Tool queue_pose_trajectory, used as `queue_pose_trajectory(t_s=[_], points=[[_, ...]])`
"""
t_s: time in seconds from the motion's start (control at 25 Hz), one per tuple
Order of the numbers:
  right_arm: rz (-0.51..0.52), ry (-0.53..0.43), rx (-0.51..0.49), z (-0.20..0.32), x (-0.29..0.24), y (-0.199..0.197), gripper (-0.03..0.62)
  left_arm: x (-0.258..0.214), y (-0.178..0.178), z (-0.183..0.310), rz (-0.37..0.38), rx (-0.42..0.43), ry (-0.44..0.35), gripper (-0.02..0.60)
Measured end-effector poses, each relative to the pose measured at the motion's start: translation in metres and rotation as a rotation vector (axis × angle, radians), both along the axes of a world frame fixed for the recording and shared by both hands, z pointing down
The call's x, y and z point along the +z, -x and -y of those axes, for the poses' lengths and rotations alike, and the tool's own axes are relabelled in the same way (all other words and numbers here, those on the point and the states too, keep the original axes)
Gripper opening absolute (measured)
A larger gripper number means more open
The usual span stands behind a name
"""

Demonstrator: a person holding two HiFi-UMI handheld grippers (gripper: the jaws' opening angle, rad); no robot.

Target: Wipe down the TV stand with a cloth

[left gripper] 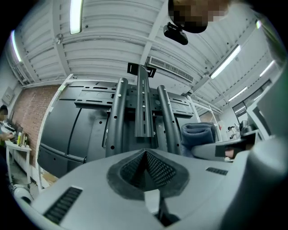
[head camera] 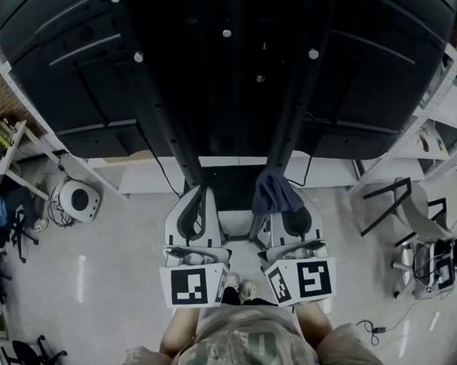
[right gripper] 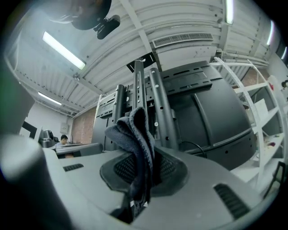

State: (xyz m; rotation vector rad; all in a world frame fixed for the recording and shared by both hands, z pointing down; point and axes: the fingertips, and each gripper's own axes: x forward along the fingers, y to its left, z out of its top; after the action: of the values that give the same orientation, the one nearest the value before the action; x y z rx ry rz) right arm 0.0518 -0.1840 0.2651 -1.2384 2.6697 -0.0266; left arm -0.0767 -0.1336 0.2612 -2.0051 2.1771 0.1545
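Looking down in the head view, I have both grippers held side by side just in front of the stand [head camera: 162, 114], whose black columns rise away from me off the floor [head camera: 112, 241]. My left gripper [head camera: 197, 190] carries nothing. My right gripper [head camera: 277, 209] has the cloth [head camera: 271, 189] bunched over its tip. I judge the wiping has not begun, since the cloth hangs short of the columns and touches none of them.

In the left gripper view, the fingers [left gripper: 163, 170] are clenched pad to pad with nothing between them. That suits a spare hand kept out of the way. The stand's columns [left gripper: 143, 108] stand straight ahead, and the cloth [left gripper: 198, 134] shows off to the right on top of the other gripper.

In the right gripper view, the fingers [right gripper: 122, 169] are grasping the cloth [right gripper: 135, 132]. It is pinched low, so a thick fold sticks up past the tip. I take it the cloth is held that way so the soft wad meets the metal before the hard fingers do. The columns [right gripper: 158, 101] sit just beyond it, near but apart. The next move calls for pressing that fold against a column.
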Motion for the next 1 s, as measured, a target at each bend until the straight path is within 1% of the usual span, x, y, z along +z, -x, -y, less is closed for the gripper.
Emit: queue_pose_trajectory(t_s=[0.08,0.16,0.24,0.4,0.44,0.56,0.64,0.72,0.84,0.92,1.0], points=[[0.002,-0.017,-0.011,-0.001,-0.006,0.004,0.057,0.0,0.003,-0.002,0.001,-0.004,0.003,0.015],[-0.003,-0.055,-0.007,-0.001,-0.019,0.011,0.057,-0.002,0.009,-0.005,-0.009,0.002,-0.002,0.015],[-0.031,-0.131,0.009,-0.004,-0.04,0.022,0.057,-0.007,0.019,-0.01,-0.003,0.011,-0.02,0.015],[-0.139,-0.339,0.069,-0.016,-0.1,0.055,0.057,-0.012,0.045,-0.017,-0.019,0.043,-0.042,0.015],[-0.146,-0.365,0.081,-0.019,-0.112,0.067,0.057,-0.012,0.053,-0.017,-0.02,0.052,-0.04,0.015],[-0.139,-0.397,0.115,-0.026,-0.14,0.099,0.057,-0.015,0.08,-0.025,-0.008,0.082,-0.022,0.015],[-0.205,-0.472,0.191,-0.026,-0.167,0.115,0.057,-0.017,0.101,-0.031,-0.001,0.102,-0.015,0.015],[-0.32,-0.569,0.311,-0.023,-0.205,0.129,0.057,-0.018,0.122,-0.035,0.0,0.122,-0.01,0.015],[-0.482,-0.682,0.49,-0.019,-0.259,0.152,0.057,-0.019,0.149,-0.04,-0.005,0.141,0.0,0.015],[-0.565,-0.792,0.584,-0.019,-0.293,0.168,0.057,-0.022,0.158,-0.043,-0.009,0.144,-0.01,0.015],[-0.652,-0.87,0.649,-0.019,-0.316,0.183,0.057,-0.026,0.16,-0.045,-0.019,0.143,-0.025,0.015]])
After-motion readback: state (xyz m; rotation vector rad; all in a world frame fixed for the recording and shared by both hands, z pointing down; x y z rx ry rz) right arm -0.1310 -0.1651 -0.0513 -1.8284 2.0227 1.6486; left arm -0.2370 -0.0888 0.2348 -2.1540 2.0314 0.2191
